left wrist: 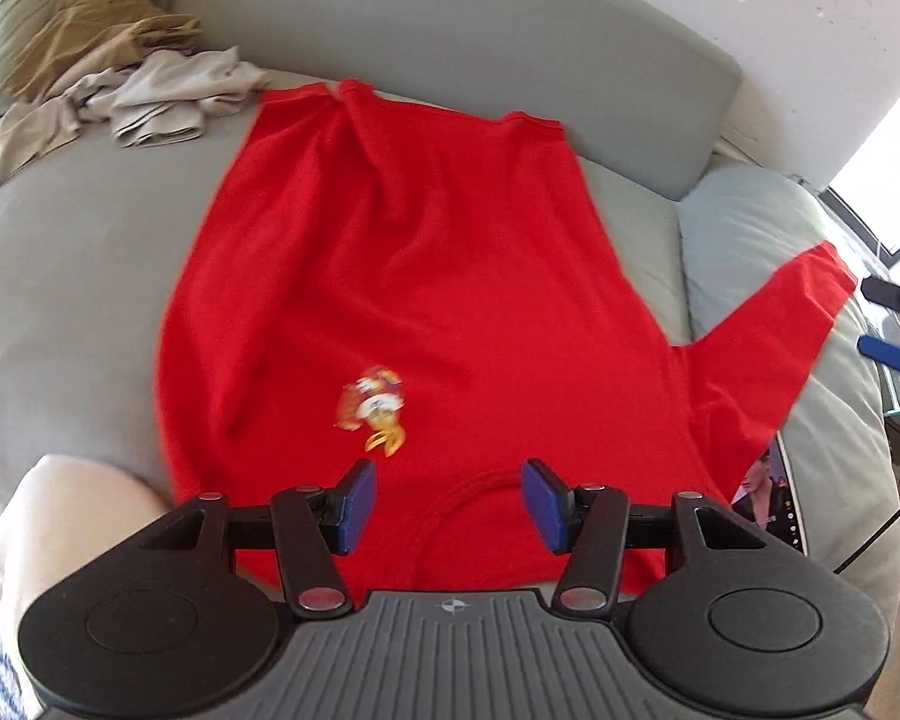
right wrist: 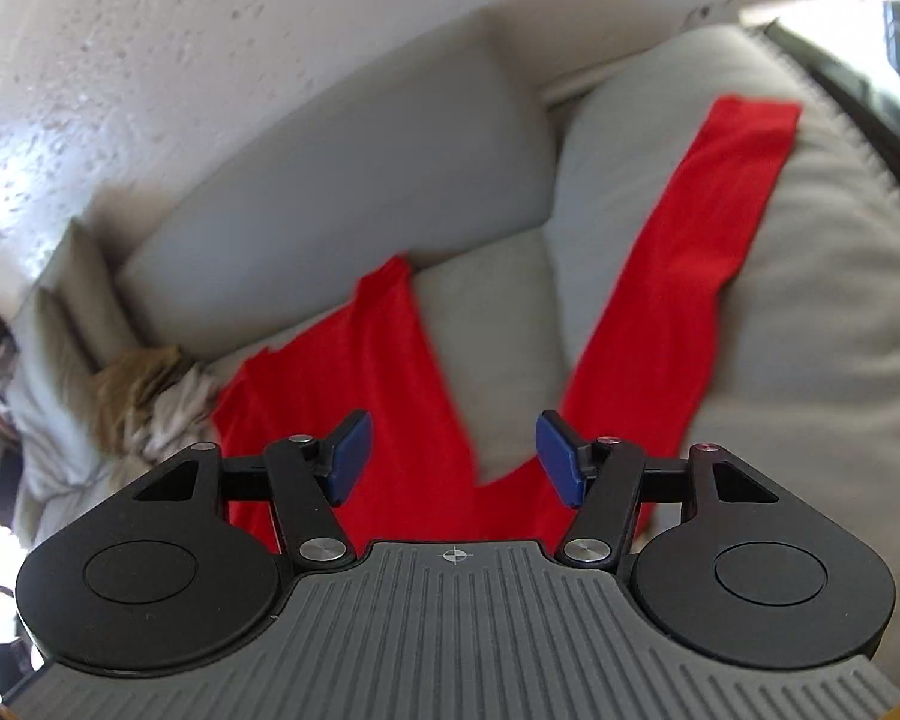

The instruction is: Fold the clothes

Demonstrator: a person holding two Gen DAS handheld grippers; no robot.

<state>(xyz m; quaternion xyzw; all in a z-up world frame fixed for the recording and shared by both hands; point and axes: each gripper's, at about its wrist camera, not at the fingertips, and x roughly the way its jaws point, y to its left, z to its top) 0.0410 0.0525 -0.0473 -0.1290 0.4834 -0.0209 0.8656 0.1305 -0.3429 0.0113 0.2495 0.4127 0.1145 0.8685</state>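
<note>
Across the centre of the left wrist view, the red cotton T-shirt lay flat on the grey sofa, collar nearest, left claw apart and empty. In the right wrist view, the right claw, also apart, hung near the outstretched sleeve; gripping its cuff would probably fold it cleanly.

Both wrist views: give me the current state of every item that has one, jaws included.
red T-shirt: spread flat on the sofa, unfolded, collar nearest the camera.
right sleeve: stretched out over the cushion.
beige clothes: crumpled in a heap, unfolded.
left gripper: jaws open, empty, above the collar.
right gripper: jaws open, empty.
</note>
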